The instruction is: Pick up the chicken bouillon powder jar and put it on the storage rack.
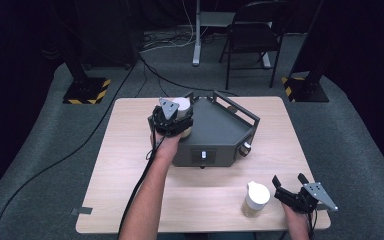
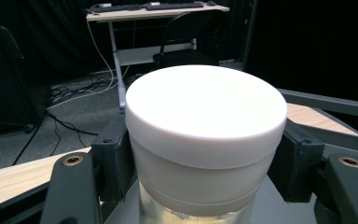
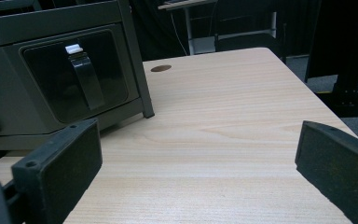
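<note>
- Between our left gripper's [image 2: 200, 154] jaws we hold a white-lidded jar [image 2: 204, 135] tight, over the grey box's [image 1: 215, 131] top tray.
- Beside our right gripper [image 1: 291, 186], jaws wide apart, the second jar [image 1: 256, 199] waits on the table [image 1: 130, 165].
- We think one jar is nearly placed; one is left.

high: above, fwd-down, far | L cam: close, level | R cam: low | shared: table [image 1: 130, 200]
</note>
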`<control>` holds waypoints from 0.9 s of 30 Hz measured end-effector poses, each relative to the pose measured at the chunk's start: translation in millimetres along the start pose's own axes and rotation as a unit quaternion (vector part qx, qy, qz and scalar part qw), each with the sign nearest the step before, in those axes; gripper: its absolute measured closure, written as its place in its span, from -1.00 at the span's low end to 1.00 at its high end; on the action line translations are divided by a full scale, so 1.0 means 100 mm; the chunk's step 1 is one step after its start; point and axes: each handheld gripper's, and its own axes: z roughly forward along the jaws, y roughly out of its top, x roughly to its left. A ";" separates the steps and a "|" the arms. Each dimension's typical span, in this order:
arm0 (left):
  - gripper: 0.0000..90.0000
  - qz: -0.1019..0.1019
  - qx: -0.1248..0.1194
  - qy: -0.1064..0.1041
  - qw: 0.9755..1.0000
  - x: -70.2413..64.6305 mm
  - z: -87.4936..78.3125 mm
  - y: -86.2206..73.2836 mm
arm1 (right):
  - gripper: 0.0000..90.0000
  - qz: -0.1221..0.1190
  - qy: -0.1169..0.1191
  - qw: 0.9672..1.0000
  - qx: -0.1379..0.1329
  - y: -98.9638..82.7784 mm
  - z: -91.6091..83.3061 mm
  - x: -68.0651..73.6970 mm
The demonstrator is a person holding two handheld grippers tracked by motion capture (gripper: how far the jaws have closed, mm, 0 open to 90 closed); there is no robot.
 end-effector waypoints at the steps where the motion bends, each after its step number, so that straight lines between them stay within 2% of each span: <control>1: -0.26 -0.002 -0.001 0.000 1.000 0.00 0.01 -0.01 | -1.00 0.001 0.000 1.000 -0.001 0.00 0.00 0.00; 11: -0.27 -0.012 -0.009 0.000 1.000 0.03 0.00 -0.06 | -1.00 0.002 0.000 1.000 -0.001 0.00 0.00 0.00; 27: -0.29 -0.015 -0.019 -0.005 1.000 0.05 -0.01 -0.09 | -1.00 0.001 -0.001 1.000 0.001 0.00 0.00 0.01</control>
